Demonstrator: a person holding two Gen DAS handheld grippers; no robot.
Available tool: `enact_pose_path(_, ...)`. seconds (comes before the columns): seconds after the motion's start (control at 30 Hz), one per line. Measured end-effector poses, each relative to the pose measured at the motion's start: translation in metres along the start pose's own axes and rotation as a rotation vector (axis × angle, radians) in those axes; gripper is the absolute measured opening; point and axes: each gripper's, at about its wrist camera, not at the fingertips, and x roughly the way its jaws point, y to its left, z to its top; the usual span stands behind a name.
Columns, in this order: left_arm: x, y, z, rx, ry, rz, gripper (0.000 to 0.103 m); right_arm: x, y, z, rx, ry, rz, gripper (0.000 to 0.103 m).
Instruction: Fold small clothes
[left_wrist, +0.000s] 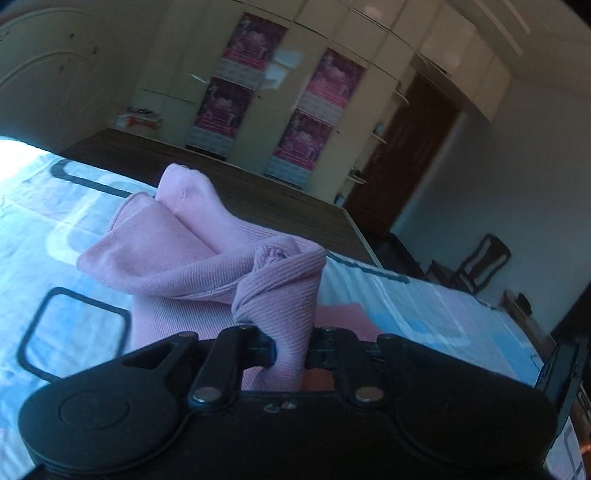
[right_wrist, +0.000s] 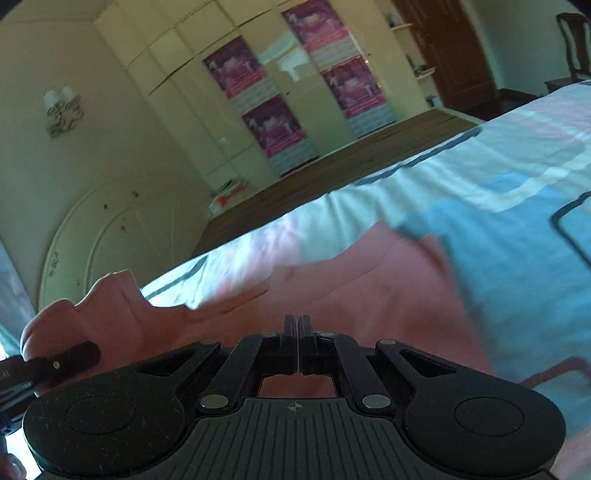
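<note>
Landmark: the bed (left_wrist: 424, 306), covered by a sheet patterned in white, blue and pink with dark outlined rectangles.

Left gripper (left_wrist: 290, 350): jaws clamped on a bunched, twisted fold of the pink ribbed garment (left_wrist: 177, 258). The cloth is lifted above the bed; loose folds stand up and drape away from the jaws toward the far edge of the bed. A flatter pink patch lies on the bed just beside the gripper.

Right gripper (right_wrist: 297, 343): jaws together, pads touching, no cloth visible between them. Directly ahead of it the pink garment (right_wrist: 369, 295) lies spread on the bed; one raised portion sits at the near-left edge of the bed, beside the other gripper's fingertip.

Beyond the bed: wooden floor, cream wardrobe (right_wrist: 192, 122) with pink posters, dark brown door (left_wrist: 406, 155).
</note>
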Motion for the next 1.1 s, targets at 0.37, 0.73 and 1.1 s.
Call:
enact_pose_path(0.37,0.067,-0.119,-0.066,0.197,0.271,-0.16,0.062,-0.061,-0.105,0.044,0.159,0.01,0.013,0.061)
enact_pose_path(0.73,0.062,0.009,-0.013,0.12,0.169,0.212,0.064,0.001,-0.06,0.013,-0.086,0.236,0.062,0.05)
enact_pose_path(1.1,0.055,0.077,-0.033,-0.083,0.204,0.112,0.075,0.03,-0.031,-0.007,-0.299,0.389,0.001,0.017)
